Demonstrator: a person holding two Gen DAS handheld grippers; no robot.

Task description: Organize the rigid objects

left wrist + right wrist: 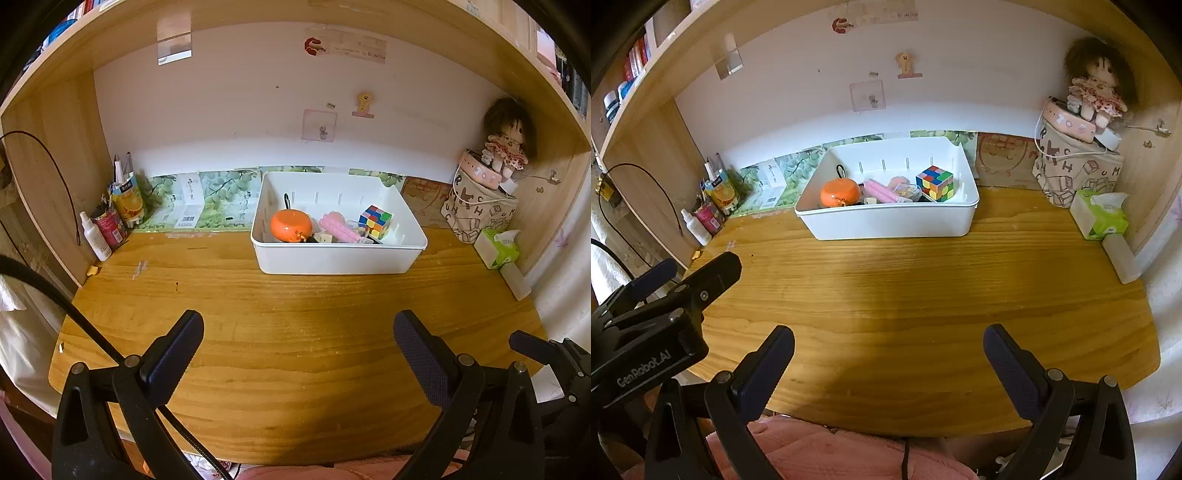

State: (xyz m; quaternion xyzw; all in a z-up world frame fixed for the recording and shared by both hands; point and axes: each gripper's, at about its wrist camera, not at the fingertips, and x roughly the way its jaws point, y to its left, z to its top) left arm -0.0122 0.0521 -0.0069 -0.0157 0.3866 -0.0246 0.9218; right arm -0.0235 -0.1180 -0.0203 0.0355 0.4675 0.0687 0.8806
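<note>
A white plastic bin (pixel 332 258) stands at the back of the wooden desk; it also shows in the right wrist view (pixel 886 221). Inside lie an orange round object (pixel 290 225) (pixel 839 192), a pink ridged object (pixel 338 226) (pixel 881 192), a colour cube (pixel 375 220) (pixel 934 182) and some small bits. My left gripper (pixel 298 334) is open and empty over the desk's front part, well short of the bin. My right gripper (pixel 888 349) is open and empty, also near the front edge. The left gripper (pixel 690 271) shows at the right view's left side.
Bottles and packets (pixel 110 218) stand at the back left corner. At the right are a printed fabric box (pixel 476 210) with a doll (pixel 506 140) on top, a green tissue pack (pixel 496 247) and a white bottle lying down (pixel 515 282). A shelf runs overhead.
</note>
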